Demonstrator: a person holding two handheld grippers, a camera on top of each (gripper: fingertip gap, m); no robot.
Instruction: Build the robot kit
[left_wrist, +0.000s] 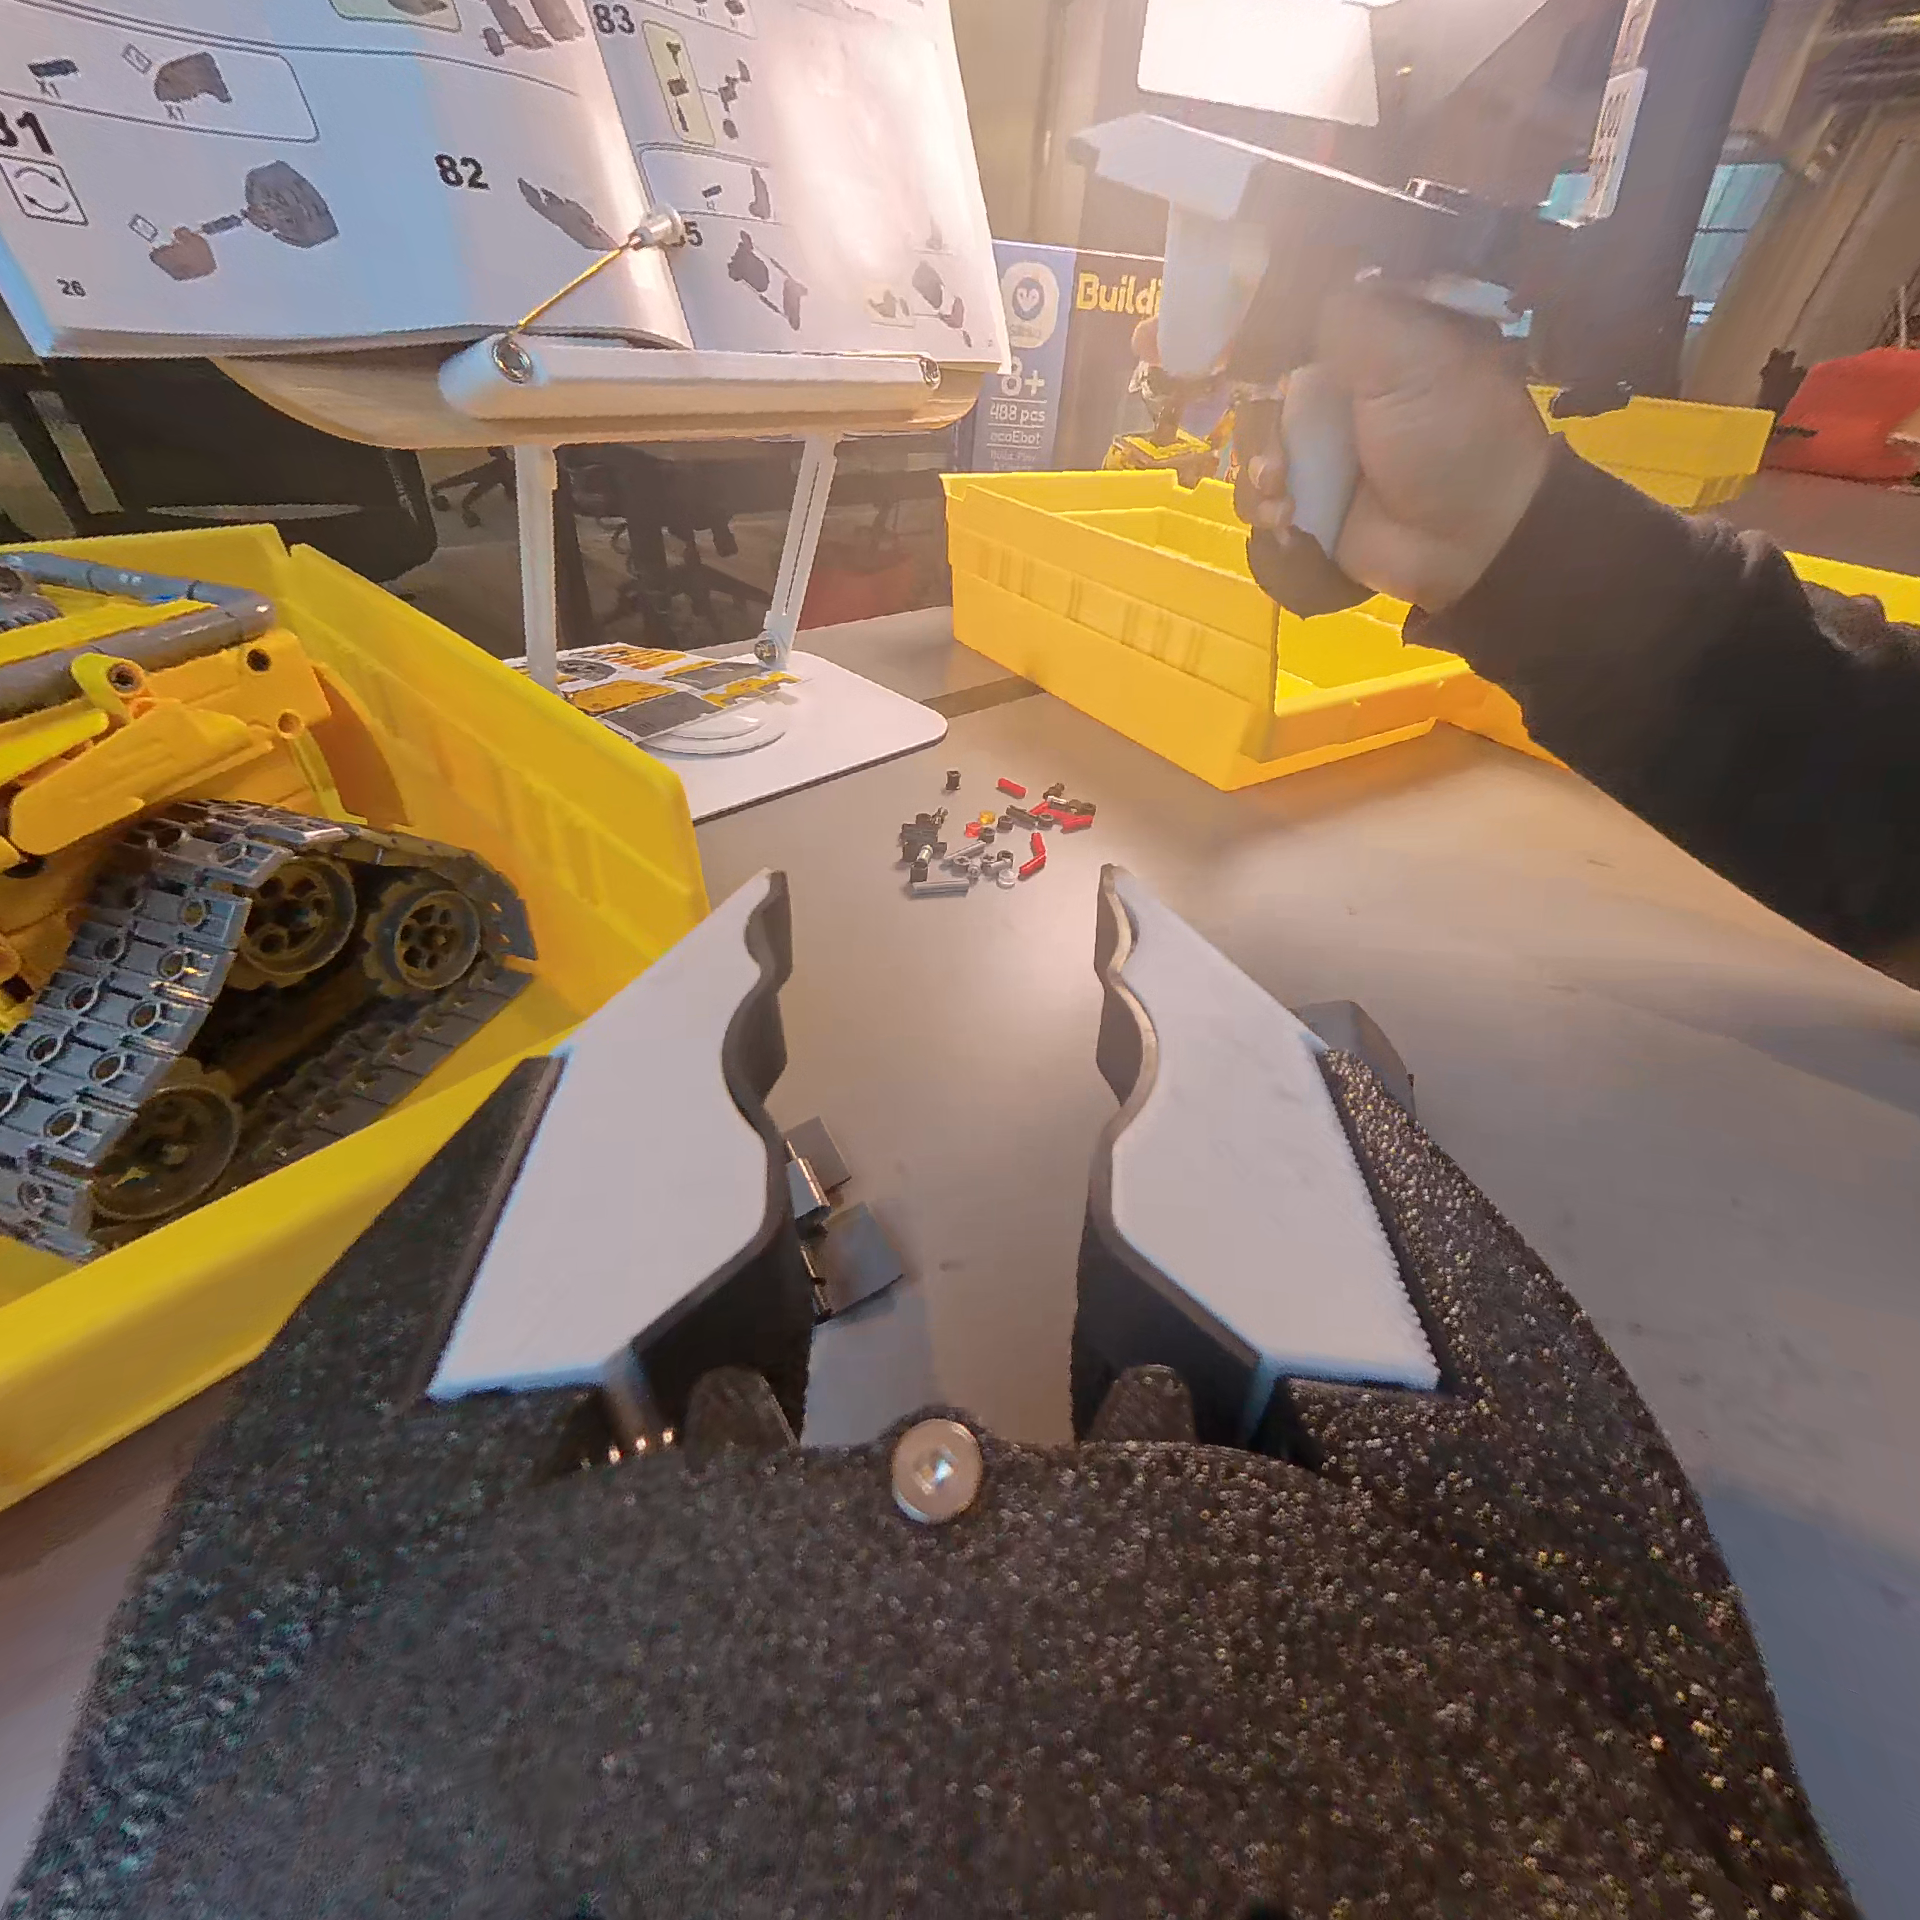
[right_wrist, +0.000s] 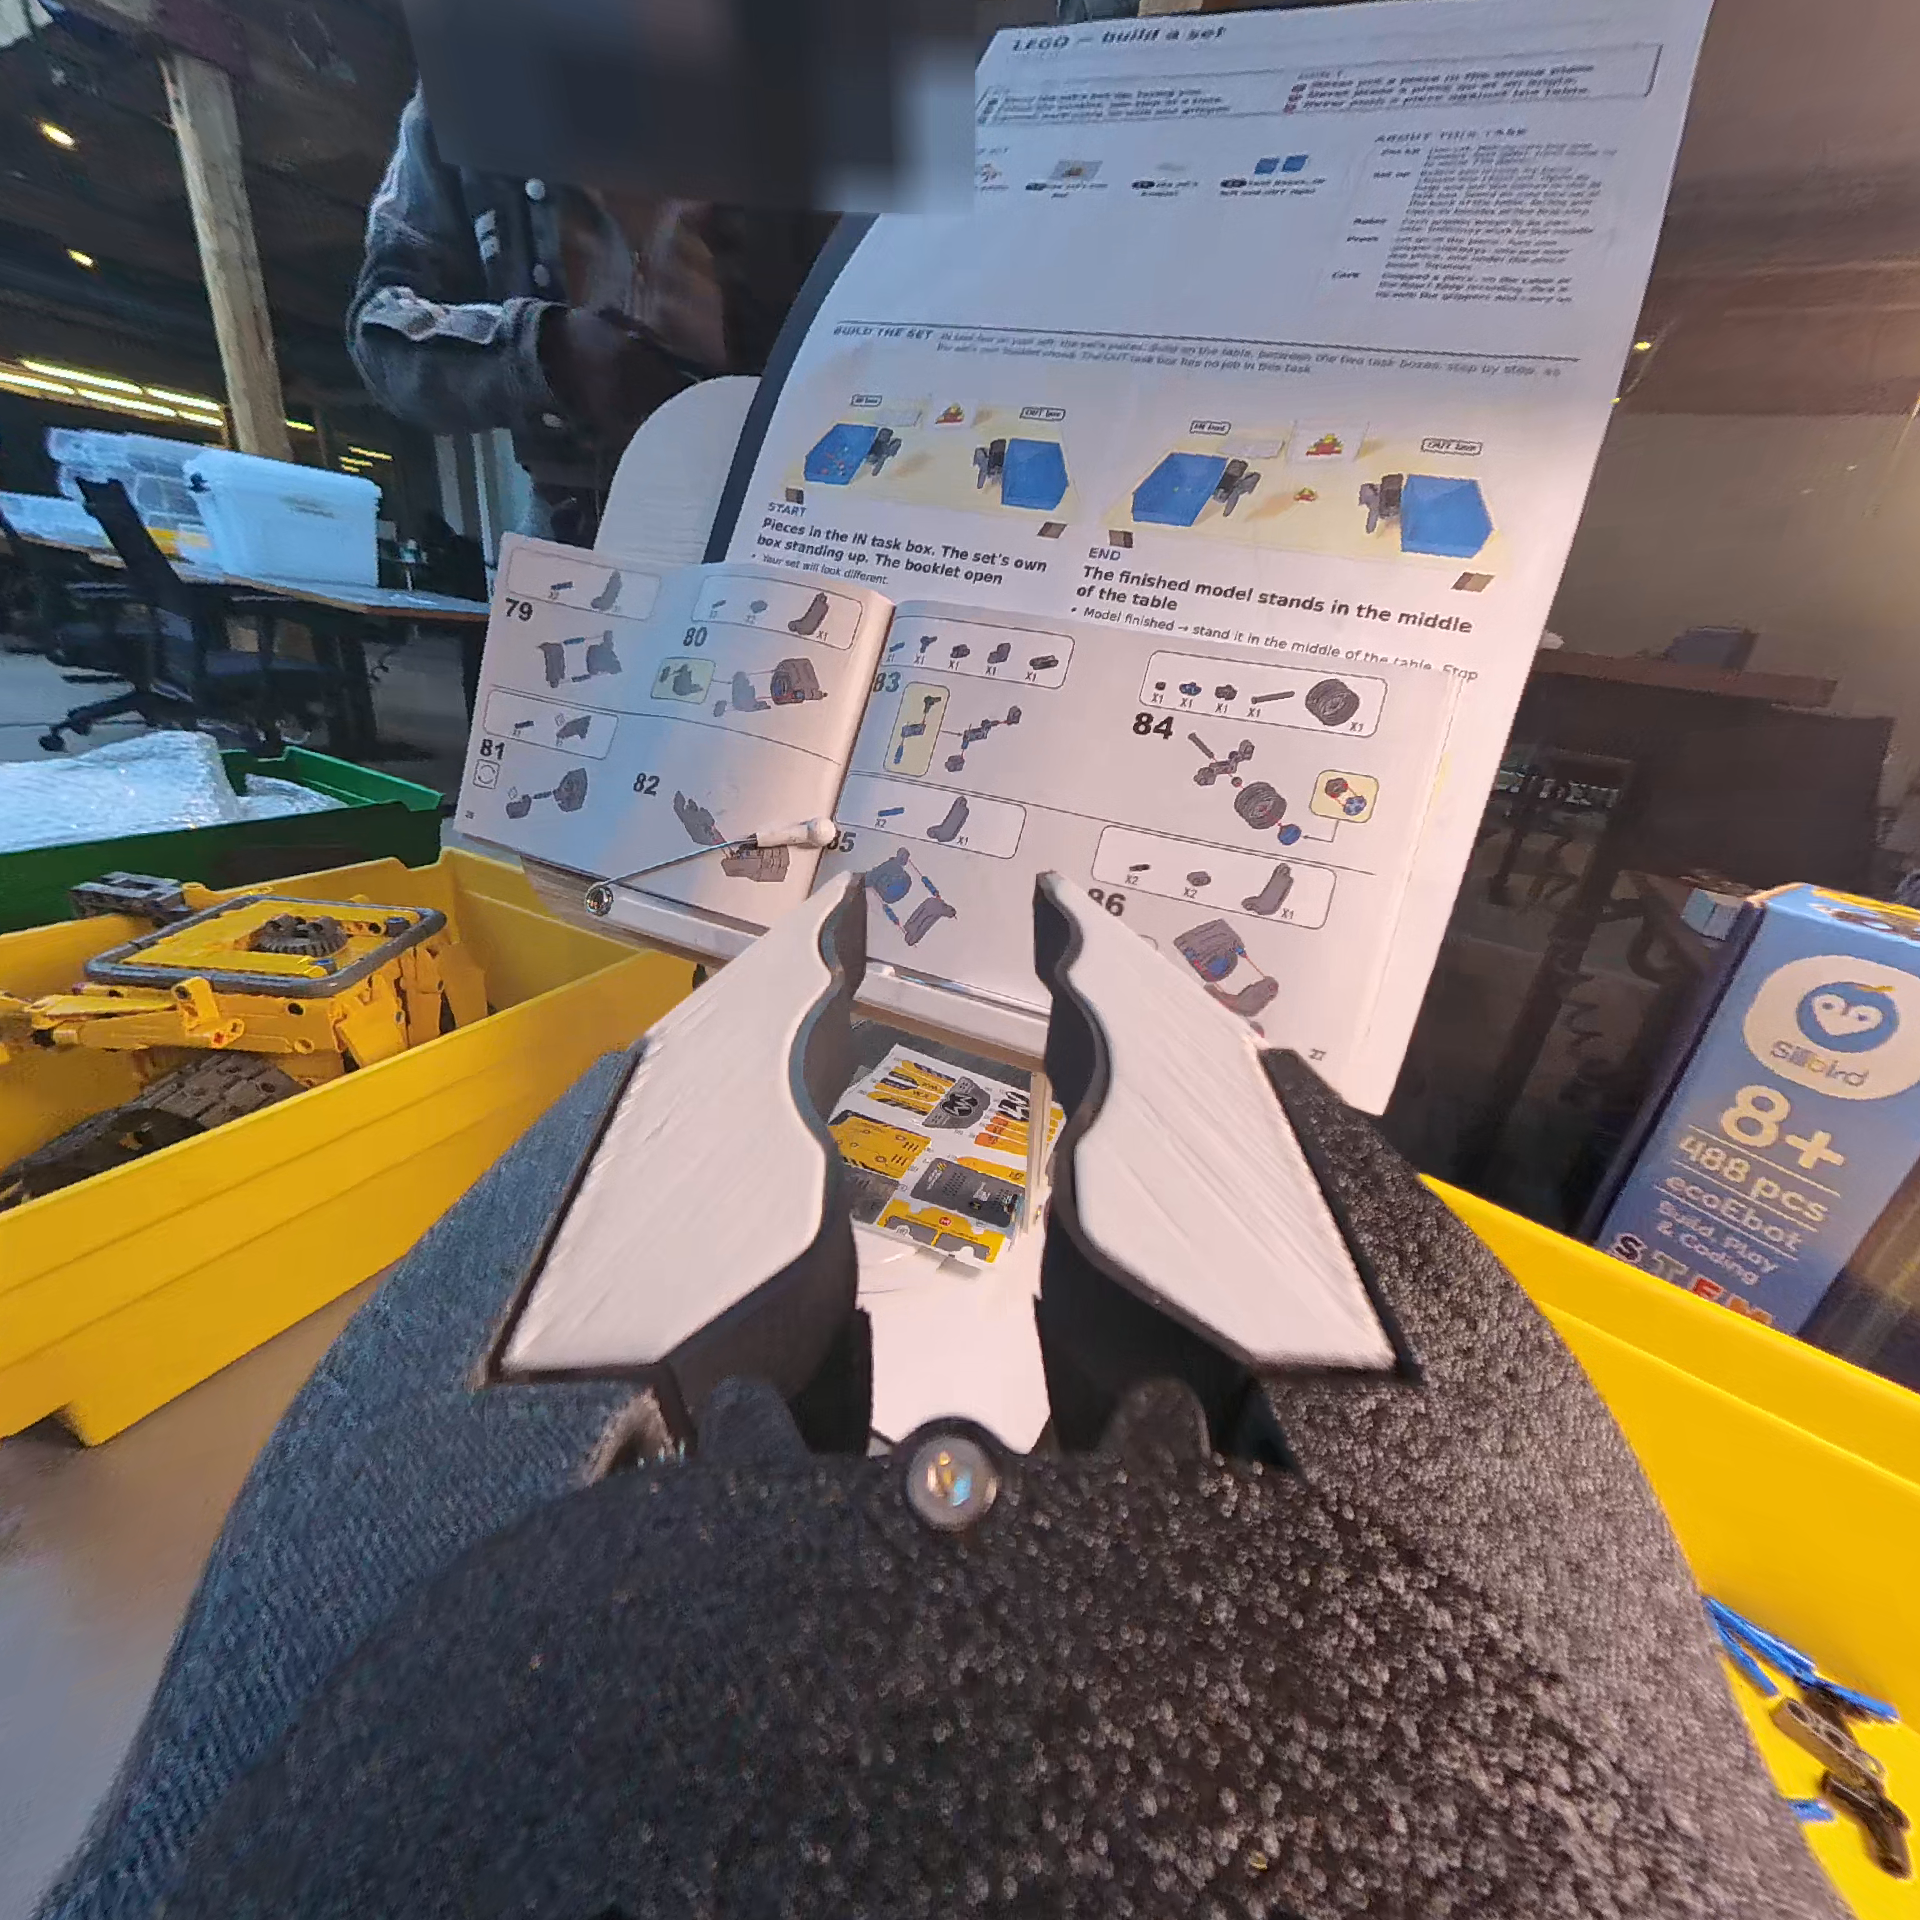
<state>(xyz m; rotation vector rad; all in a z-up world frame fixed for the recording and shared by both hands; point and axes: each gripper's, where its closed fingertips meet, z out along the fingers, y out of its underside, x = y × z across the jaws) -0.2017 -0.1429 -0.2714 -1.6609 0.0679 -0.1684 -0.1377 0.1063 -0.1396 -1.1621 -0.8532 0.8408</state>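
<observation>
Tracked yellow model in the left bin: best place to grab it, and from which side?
Judging from the pictures, take the grey square frame on top of the tracked model, coming down from above. The model lies tilted in the yellow bin, whose walls block its sides, and the tracks look loose and flexible. The frame's straight bars look rigid and narrow enough for open tongs. Both tongs, left and right, are open and empty.

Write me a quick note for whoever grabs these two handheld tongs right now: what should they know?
Left tongs: open, empty, low over the grey table, aimed at a scatter of small red, black and grey plastic pieces.
Right tongs: open, empty, raised toward the open instruction booklet on its white stand.
The partly built yellow tracked brick vehicle sits in the yellow plastic bin at left.
Loose pieces not yet picked up.
</observation>
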